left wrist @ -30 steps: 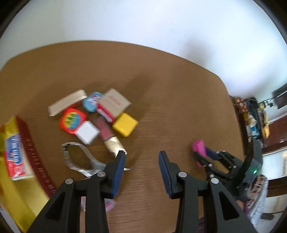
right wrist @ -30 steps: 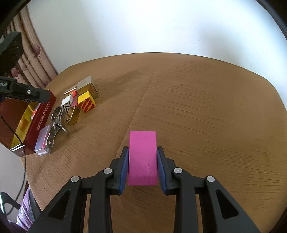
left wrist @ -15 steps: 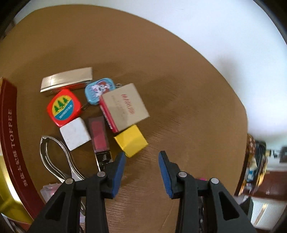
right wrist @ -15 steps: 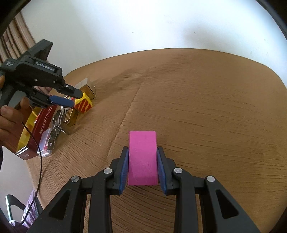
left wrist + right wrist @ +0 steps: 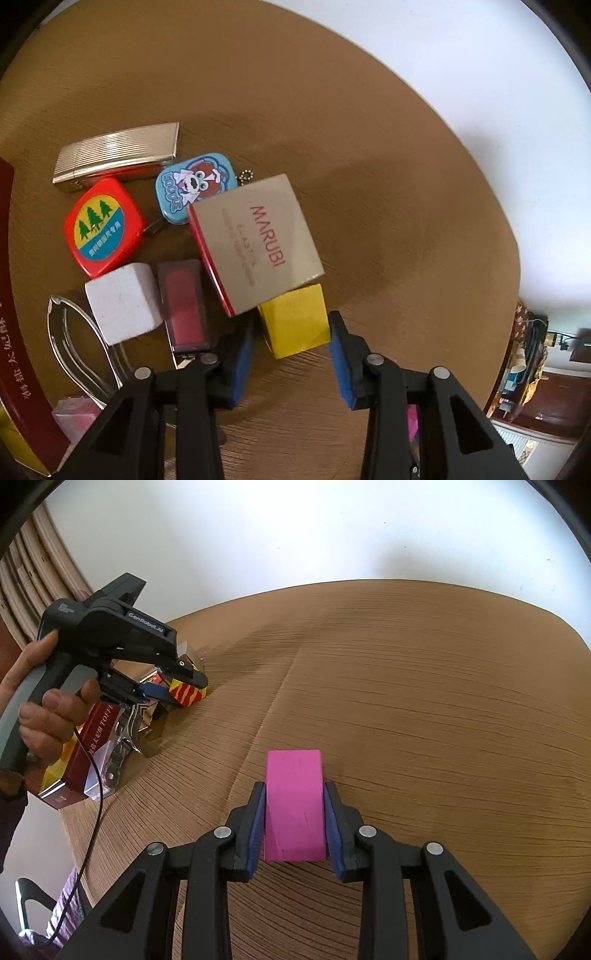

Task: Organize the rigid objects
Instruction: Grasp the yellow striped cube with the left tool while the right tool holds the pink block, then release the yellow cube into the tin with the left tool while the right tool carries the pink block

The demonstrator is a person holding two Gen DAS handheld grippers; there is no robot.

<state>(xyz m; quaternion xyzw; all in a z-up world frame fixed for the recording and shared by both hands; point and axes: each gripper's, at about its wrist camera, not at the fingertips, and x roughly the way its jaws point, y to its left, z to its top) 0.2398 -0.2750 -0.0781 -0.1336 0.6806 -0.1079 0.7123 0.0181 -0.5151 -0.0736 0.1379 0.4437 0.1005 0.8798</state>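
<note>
The left gripper (image 5: 291, 350) hangs over a huddle of small things on the brown table (image 5: 388, 177), its jaws spread wide with the yellow block (image 5: 295, 325) lying between the blue pads (image 5: 243, 363) — the near end of the block sits in the gap, and neither pad visibly touches it. Just beyond the block, toward 11 o'clock, the beige MARUBI box (image 5: 258, 240) lies tilted, its lower corner overlapping the block's far edge. At 10 o'clock from the jaws is the dark red compact (image 5: 183, 306), and beside it, farther toward 9 o'clock, the white block (image 5: 122, 301). Beyond those lie the red tape measure (image 5: 103, 227), the blue tin (image 5: 195, 186) with a cartoon dog, and, farthest out toward 11 o'clock, the ribbed silver case (image 5: 118, 155). Metal tongs (image 5: 70, 339) curve along the 9 o'clock side, next to the dark red toffee tin (image 5: 18, 332) at the frame's left edge. The right gripper (image 5: 294, 819) stays well apart from that cluster, over open wood grain — its jaws are pressed against both long sides of the pink block (image 5: 294, 801), which runs straight out toward 12 o'clock past the pads. From this side the left gripper appears at 10 o'clock, held in the left hand (image 5: 40, 709) above the striped face of the yellow block.
</note>
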